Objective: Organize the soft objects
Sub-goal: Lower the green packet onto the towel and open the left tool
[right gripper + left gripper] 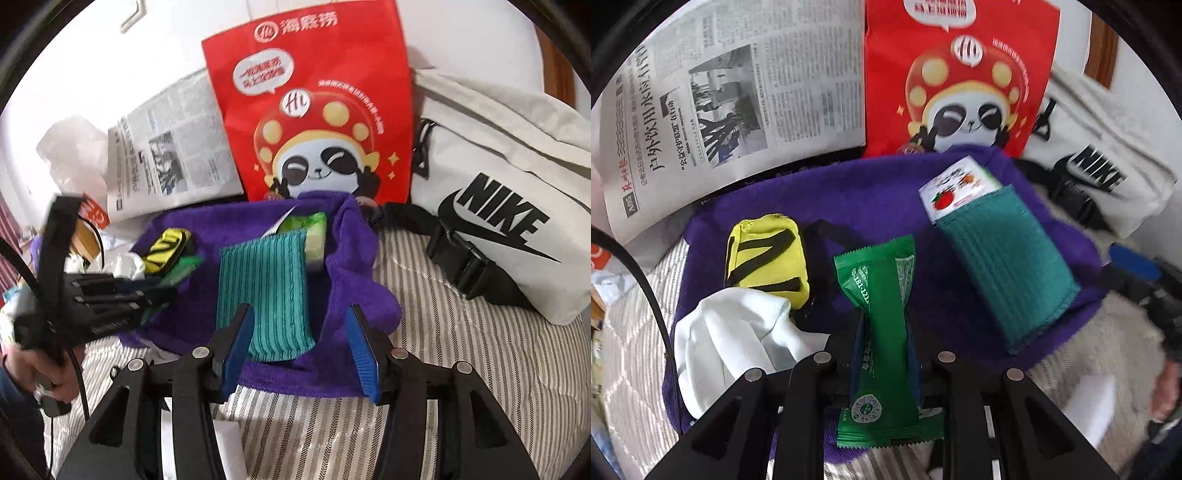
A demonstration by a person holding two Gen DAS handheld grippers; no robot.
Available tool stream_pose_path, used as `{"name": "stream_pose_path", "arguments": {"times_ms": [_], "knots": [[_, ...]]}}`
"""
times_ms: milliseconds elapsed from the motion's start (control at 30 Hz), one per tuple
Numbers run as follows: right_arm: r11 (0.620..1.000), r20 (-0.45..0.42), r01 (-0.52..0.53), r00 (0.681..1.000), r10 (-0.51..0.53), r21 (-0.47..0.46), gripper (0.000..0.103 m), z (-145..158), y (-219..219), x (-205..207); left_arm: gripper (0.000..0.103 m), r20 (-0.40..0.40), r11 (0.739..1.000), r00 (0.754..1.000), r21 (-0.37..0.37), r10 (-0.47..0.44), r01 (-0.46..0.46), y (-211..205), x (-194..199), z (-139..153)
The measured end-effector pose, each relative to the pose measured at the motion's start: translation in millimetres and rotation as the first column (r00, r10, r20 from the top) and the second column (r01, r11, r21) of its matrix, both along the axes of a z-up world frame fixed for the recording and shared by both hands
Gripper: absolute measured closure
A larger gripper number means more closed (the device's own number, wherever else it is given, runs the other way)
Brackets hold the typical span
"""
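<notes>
Your left gripper (882, 332) clenched on the green packet (879, 314) above the purple towel (871, 199), your right gripper (301, 341) released, fingers astride the teal cloth (266, 288)

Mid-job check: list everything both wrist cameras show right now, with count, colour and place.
purple towel: 1, purple, spread on the striped bed cover, under the small items
green packet: 1, green, clamped in the left gripper above the towel
teal cloth: 1, teal, ribbed, on the towel
tissue pack: 1, white and green, on the towel, touching the teal cloth's far end
yellow pouch: 1, yellow with black stripes, on the towel
white cloth: 1, white, crumpled beside the pouch
red bag: 1, red with panda, standing behind the towel
newspaper: 1, beside the red bag
Nike bag: 1, off-white
striped bed cover: 1, beige
left gripper: shut on the packet
right gripper: open, near the teal cloth
</notes>
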State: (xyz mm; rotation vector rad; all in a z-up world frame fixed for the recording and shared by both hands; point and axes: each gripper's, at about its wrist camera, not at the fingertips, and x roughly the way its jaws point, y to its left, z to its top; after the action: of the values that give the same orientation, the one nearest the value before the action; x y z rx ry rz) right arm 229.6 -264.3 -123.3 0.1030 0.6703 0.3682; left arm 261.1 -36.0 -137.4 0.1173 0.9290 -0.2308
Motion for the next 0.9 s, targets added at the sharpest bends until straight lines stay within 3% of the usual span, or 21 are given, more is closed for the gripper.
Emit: {"name": "stream_pose_path", "arguments": {"times_ms": [167,400,467,733,900], "knots": [[0.996,-0.012,-0.031,0.999,0.032,0.082,0.051,-5.3,-4.1,2.7,0.078,-0.011,0.995,1.0,0.097,0.015,-0.013,-7.0,8.9,-11.5],[0.996,-0.005,-0.014,1.0,0.015,0.09,0.051,-8.1,-6.6,4.6,0.065,-0.03,0.988,1.0,0.154,0.009,-0.004,-15.3,15.5,-18.4],[0.994,-0.005,-0.013,1.0,0.014,0.108,0.051,-8.0,-9.4,4.9,0.057,-0.038,0.988,0.999,0.155,0.007,-0.001,-16.7,17.7,-20.2],[0.988,-0.029,-0.003,1.0,0.007,0.157,0.051,-9.3,-17.4,7.7,0.041,-0.05,0.994,0.999,0.107,-0.007,0.013,-12.7,11.1,-8.1],[0.988,-0.027,-0.008,1.0,0.012,0.153,0.051,-9.6,-16.0,6.6,0.041,-0.011,0.994,1.0,0.112,0.021,-0.02,-4.3,1.4,15.2]]}}
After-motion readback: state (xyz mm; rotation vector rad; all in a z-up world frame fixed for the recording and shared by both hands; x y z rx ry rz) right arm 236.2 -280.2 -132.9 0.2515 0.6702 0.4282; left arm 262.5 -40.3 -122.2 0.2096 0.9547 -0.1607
